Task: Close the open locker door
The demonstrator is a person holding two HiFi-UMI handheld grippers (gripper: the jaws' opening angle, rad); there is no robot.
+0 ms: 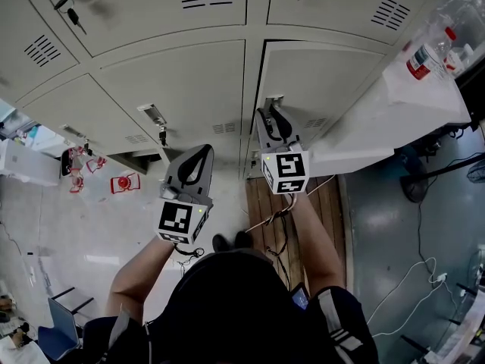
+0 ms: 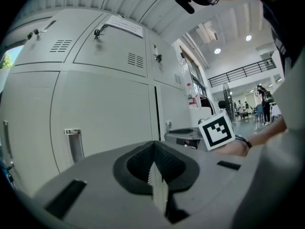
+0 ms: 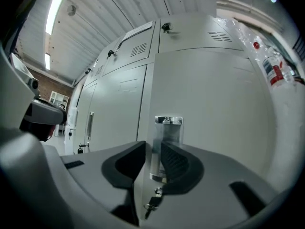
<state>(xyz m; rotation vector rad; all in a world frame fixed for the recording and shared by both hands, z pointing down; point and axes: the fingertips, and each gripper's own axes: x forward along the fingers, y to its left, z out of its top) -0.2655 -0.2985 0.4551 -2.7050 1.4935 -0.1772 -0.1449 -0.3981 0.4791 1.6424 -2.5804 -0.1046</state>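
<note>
The grey locker door [image 1: 333, 82] at the right of the locker wall stands almost flush, with a thin dark gap along its left edge. Its upright metal handle [image 3: 166, 132] lies between the jaws of my right gripper [image 3: 153, 148], which is shut on it; a small key [image 3: 152, 205] hangs just below. In the head view the right gripper [image 1: 274, 120] meets the door at that handle. My left gripper [image 1: 201, 158] is held level a little short of the neighbouring locker, touching nothing. Its pads [image 2: 153, 151] are shut together with nothing between them.
A white table [image 1: 394, 120] with plastic bottles [image 1: 424, 58] stands right of the lockers, close to the door. A wooden pallet [image 1: 326, 211] lies under my feet. Red objects [image 1: 125, 182] lie on the floor at the left. The neighbouring locker has its own handle [image 1: 154, 115].
</note>
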